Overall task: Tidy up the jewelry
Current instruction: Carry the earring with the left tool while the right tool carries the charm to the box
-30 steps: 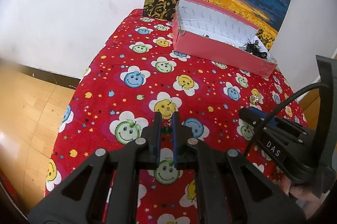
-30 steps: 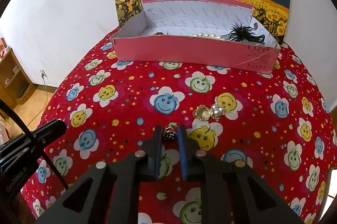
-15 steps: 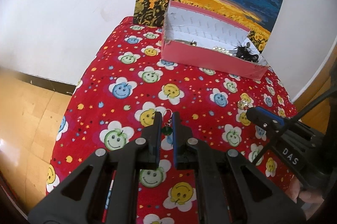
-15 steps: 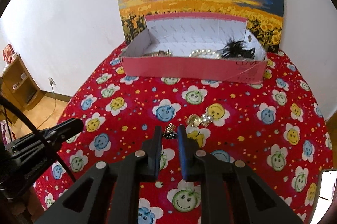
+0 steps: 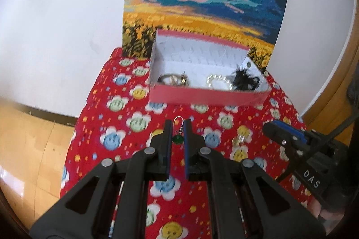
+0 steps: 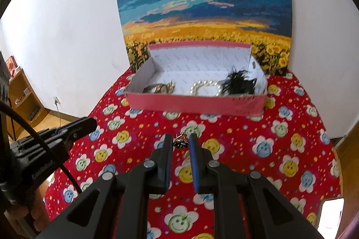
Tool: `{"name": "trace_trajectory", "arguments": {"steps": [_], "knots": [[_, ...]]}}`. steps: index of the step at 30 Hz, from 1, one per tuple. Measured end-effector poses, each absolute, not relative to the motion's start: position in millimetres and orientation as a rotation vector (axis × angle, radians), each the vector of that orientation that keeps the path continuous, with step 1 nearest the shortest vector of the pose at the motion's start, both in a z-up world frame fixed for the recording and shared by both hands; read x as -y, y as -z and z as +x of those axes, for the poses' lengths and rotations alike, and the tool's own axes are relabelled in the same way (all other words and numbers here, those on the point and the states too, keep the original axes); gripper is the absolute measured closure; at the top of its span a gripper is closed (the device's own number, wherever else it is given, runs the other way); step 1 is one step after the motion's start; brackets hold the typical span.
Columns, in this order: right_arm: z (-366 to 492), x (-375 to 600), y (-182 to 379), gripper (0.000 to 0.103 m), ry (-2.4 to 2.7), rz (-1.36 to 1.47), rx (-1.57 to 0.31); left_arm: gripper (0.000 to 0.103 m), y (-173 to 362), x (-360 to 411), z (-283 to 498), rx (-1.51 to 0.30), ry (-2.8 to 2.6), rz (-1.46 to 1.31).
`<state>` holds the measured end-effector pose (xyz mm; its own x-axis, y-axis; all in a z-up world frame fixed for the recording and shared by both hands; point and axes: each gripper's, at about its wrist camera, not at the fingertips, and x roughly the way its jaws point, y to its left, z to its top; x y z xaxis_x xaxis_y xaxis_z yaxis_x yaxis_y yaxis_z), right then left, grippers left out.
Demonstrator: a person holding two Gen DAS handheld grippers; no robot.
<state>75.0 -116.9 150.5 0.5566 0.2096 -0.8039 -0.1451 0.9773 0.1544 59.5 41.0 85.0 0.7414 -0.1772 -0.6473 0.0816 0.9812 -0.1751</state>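
Note:
My left gripper (image 5: 178, 126) is shut on a green bead earring (image 5: 178, 138) with a silver hook, held high above the red smiley tablecloth (image 5: 116, 108). My right gripper (image 6: 181, 140) is shut on a dark ornate earring (image 6: 180, 142), also lifted. The pink box (image 6: 197, 102) stands at the table's far edge and shows in the left wrist view (image 5: 202, 95) too. It holds a pearl bracelet (image 6: 205, 87), a black feather piece (image 6: 239, 82) and gold pieces (image 6: 160, 88).
Two gem pieces (image 5: 240, 139) lie on the cloth to the right. A sunset painting (image 6: 202, 3) leans on the white wall behind the box. A wooden shelf (image 6: 20, 90) stands far left. Wooden floor (image 5: 29, 149) lies below the table's left edge.
Both grippers have risen well above the cloth with their earrings held, and the box's inside has come into view. The right gripper's earring left the cloth beside the two gem pieces.

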Motion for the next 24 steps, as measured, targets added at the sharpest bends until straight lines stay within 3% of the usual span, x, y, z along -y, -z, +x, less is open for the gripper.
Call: {"name": "trace_trajectory", "arguments": {"steps": [14, 24], "knots": [[127.8, 141.3, -167.5, 0.087, -0.160, 0.092, -0.918, 0.102, -102.4, -12.9, 127.2, -0.710, 0.191, -0.116], [164.9, 158.9, -147.5, 0.087, -0.094, 0.082, -0.950, 0.102, -91.1, 13.1, 173.4, -0.720, 0.222, -0.100]]}}
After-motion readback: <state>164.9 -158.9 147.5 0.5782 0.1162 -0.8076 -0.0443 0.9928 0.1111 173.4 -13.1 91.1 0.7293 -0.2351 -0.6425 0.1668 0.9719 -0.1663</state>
